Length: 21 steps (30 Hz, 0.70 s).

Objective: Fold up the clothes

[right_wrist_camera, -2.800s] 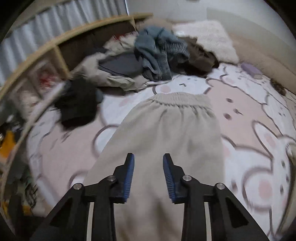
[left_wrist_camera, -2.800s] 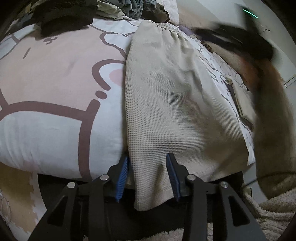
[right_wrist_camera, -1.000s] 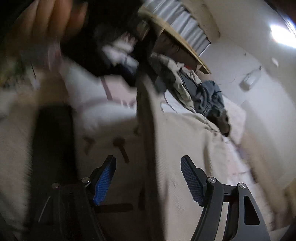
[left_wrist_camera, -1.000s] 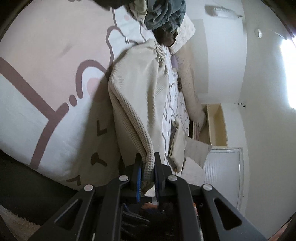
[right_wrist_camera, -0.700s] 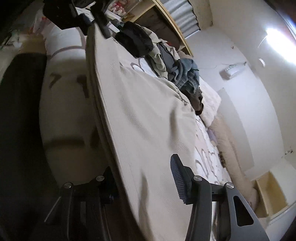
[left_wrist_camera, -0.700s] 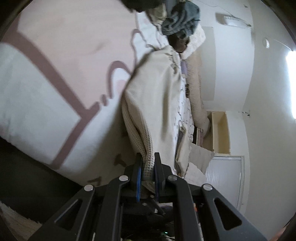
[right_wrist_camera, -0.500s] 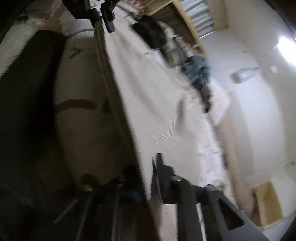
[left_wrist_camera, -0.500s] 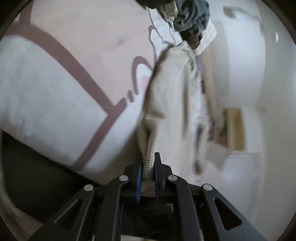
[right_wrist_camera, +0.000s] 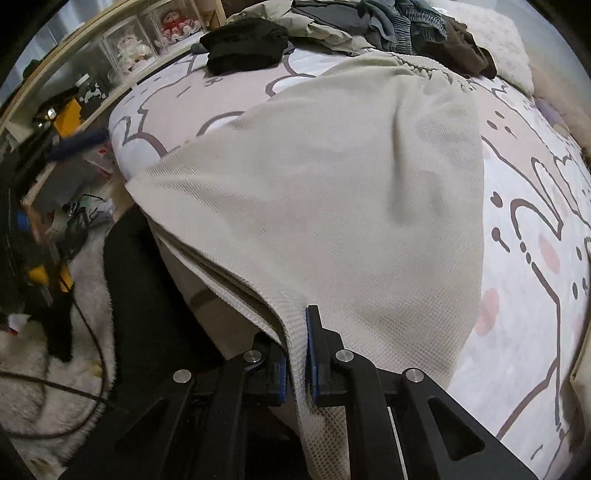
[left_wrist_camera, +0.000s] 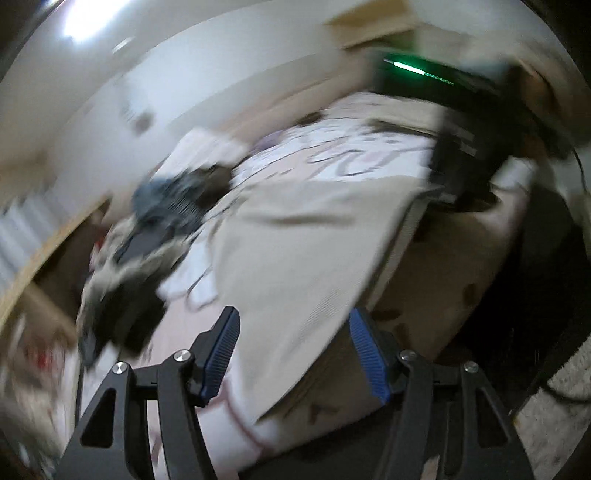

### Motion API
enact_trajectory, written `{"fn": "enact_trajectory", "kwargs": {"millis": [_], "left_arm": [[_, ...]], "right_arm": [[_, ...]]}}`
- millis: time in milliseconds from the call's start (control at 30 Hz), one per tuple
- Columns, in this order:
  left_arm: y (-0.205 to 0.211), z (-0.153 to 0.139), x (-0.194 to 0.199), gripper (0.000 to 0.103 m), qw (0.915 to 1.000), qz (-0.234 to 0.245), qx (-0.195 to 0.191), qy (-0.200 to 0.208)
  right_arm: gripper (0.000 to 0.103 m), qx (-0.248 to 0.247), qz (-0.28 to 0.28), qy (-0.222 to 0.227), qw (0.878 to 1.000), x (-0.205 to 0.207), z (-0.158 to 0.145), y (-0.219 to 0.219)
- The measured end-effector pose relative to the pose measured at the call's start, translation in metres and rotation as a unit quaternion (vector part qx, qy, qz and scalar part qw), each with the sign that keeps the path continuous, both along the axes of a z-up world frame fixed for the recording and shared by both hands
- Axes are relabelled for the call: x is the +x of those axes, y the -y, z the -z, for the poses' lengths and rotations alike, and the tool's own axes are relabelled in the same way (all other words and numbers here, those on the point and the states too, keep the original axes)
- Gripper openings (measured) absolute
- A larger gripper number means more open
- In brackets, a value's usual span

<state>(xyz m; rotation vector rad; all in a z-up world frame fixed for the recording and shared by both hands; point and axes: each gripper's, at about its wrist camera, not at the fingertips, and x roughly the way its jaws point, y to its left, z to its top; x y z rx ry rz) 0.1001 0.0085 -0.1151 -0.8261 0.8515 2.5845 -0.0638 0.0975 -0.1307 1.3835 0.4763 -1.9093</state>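
Where the left wrist view is smeared by motion, the left gripper [left_wrist_camera: 291,350] shows its jaws opening, the 2 blue pads [left_wrist_camera: 221,347] standing well apart with nothing pressed between them. The beige garment [left_wrist_camera: 295,251] lies beyond and partly between the fingers, touched by neither pad as far as the blur allows. It rests on the bed [left_wrist_camera: 369,162], whose cover carries a cartoon print. A dark heap of other clothes [left_wrist_camera: 166,206] sits toward the far side of the bed. At upper right the right gripper [left_wrist_camera: 465,155], dark and carrying a green light, meets the garment's far corner, which probably explains why that edge looks lifted.

In the right wrist view, which is sharp, the right gripper [right_wrist_camera: 295,354] is closed narrow on the hem of the beige garment [right_wrist_camera: 332,166], the cloth pinched between both pads. Several layers of the hem show at the grip, so the piece seems already doubled lengthwise. Its long axis runs away from the camera: the hem points at the near edge of the bed [right_wrist_camera: 535,221], and the gathered waistband [right_wrist_camera: 424,70] points toward the heap of clothes [right_wrist_camera: 369,22] at the far end. Holding 1 near corner likely keeps the edge taut. A black garment [right_wrist_camera: 243,48] lies apart, at upper left.
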Motion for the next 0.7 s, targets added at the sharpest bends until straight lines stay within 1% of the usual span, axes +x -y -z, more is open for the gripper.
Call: {"fn": "enact_trajectory", "kwargs": {"millis": [100, 167, 267, 367, 433, 467, 500, 533, 567, 600, 700], "left_arm": [[-0.024, 0.014, -0.006, 0.062, 0.9983, 0.05, -0.029, -0.001], [-0.033, 0.027, -0.016, 0.062, 0.9965, 0.063, -0.055, -0.004], [-0.026, 0.043, -0.023, 0.061, 0.9946, 0.053, -0.088, -0.01], [-0.009, 0.062, -0.033, 0.052, 0.9909, 0.04, -0.128, -0.007], [0.004, 0.076, -0.041, 0.049, 0.9867, 0.031, -0.16, -0.006], [0.011, 0.081, -0.042, 0.042, 0.9841, 0.028, -0.175, -0.006], [0.017, 0.086, -0.043, 0.033, 0.9814, 0.026, -0.19, -0.008], [0.023, 0.09, -0.043, 0.026, 0.9792, 0.024, -0.201, -0.008], [0.027, 0.096, -0.043, 0.012, 0.9778, 0.022, -0.209, -0.005], [0.03, 0.098, -0.043, 0.009, 0.9779, 0.021, -0.208, -0.002], [0.037, 0.094, -0.042, 0.009, 0.9844, 0.02, -0.175, 0.013]], "right_arm": [[0.009, 0.0, 0.0, -0.001, 1.0, 0.016, -0.002, 0.004], [0.009, 0.001, 0.0, -0.003, 1.0, 0.02, -0.002, 0.004], [0.009, -0.003, -0.003, -0.014, 1.0, 0.023, -0.003, 0.002], [0.009, -0.008, -0.008, -0.034, 0.999, 0.028, -0.005, 0.001], [0.009, -0.006, -0.013, -0.059, 0.998, 0.034, -0.006, 0.001], [0.009, -0.002, -0.017, -0.073, 0.997, 0.039, -0.006, 0.001], [0.009, 0.002, -0.022, -0.089, 0.996, 0.044, -0.005, 0.002], [0.009, 0.008, -0.028, -0.109, 0.994, 0.05, -0.004, 0.003], [0.009, 0.015, -0.038, -0.139, 0.989, 0.058, -0.002, 0.005], [0.009, 0.024, -0.051, -0.174, 0.983, 0.068, 0.001, 0.006], [0.009, 0.058, -0.073, -0.245, 0.965, 0.088, 0.016, 0.009]]}}
